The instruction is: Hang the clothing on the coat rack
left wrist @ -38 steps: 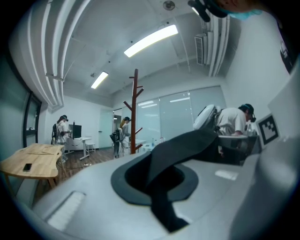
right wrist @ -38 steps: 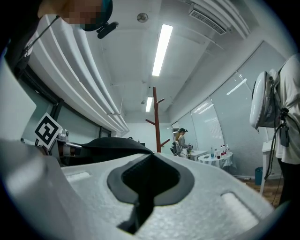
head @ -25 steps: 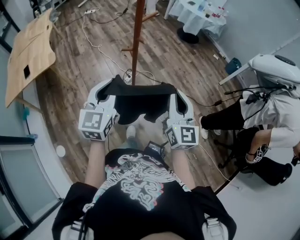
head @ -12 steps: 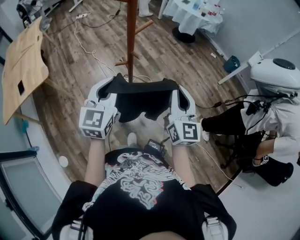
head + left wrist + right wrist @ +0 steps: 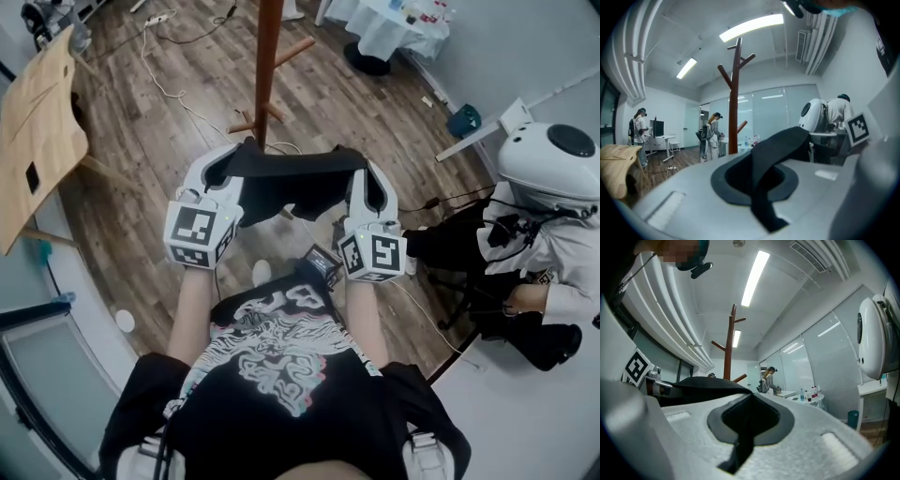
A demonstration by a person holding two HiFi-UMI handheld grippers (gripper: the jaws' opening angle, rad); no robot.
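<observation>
Head view alone shows the black garment [image 5: 286, 180] stretched between left tongs [image 5: 246, 150] and right tongs [image 5: 360, 161], each clamped on an edge, seemingly near the coat rack [image 5: 267, 66].

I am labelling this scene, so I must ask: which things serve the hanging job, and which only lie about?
For the job: black garment, coat rack, left hand-held gripper, right hand-held gripper.
Lying about: wooden board, power strip, white-clothed table.

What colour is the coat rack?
The coat rack is reddish brown, like stained wood. The left gripper view shows it best.
</observation>
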